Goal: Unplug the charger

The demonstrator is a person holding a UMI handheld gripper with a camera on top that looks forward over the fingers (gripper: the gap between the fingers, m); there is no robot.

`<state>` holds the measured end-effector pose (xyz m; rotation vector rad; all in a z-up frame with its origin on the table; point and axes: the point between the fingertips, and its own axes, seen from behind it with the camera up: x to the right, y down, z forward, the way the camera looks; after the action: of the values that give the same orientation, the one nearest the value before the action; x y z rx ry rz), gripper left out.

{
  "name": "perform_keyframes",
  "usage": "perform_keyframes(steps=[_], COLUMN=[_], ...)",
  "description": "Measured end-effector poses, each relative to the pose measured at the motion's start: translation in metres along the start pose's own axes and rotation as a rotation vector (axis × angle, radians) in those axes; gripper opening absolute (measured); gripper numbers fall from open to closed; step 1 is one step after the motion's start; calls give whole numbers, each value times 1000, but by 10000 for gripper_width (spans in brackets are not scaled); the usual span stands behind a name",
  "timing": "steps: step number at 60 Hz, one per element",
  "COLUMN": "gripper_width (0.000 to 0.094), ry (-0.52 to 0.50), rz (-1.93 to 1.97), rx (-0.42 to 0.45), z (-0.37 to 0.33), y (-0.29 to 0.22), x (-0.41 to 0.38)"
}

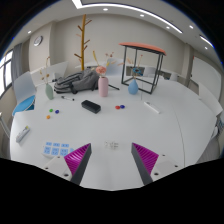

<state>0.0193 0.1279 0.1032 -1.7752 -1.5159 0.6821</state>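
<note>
White table [150, 125]; charger unclear, gripper [112, 158] open above it.

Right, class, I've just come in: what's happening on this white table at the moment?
A person is holding handheld tongs over a white table. The tongs are open and hold nothing; their magenta pads frame bare tabletop. Beyond them lie a dark oblong object, a pink bottle, a blue bottle and a flat white item. A purple-and-white card sits beside one finger. No charger can be clearly made out, and nothing has been gripped.
</note>
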Motion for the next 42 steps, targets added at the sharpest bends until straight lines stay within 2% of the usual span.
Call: perform_keyframes(steps=[11, 19, 27, 42], gripper_width=[851, 851, 853, 851], ry=[25, 38, 49, 14], rz=[-30, -10, -17, -7], rx=[19, 18, 30, 17], z=[-158, -229, -264, -266], y=[-15, 1, 12, 17], x=[3, -4, -16, -37])
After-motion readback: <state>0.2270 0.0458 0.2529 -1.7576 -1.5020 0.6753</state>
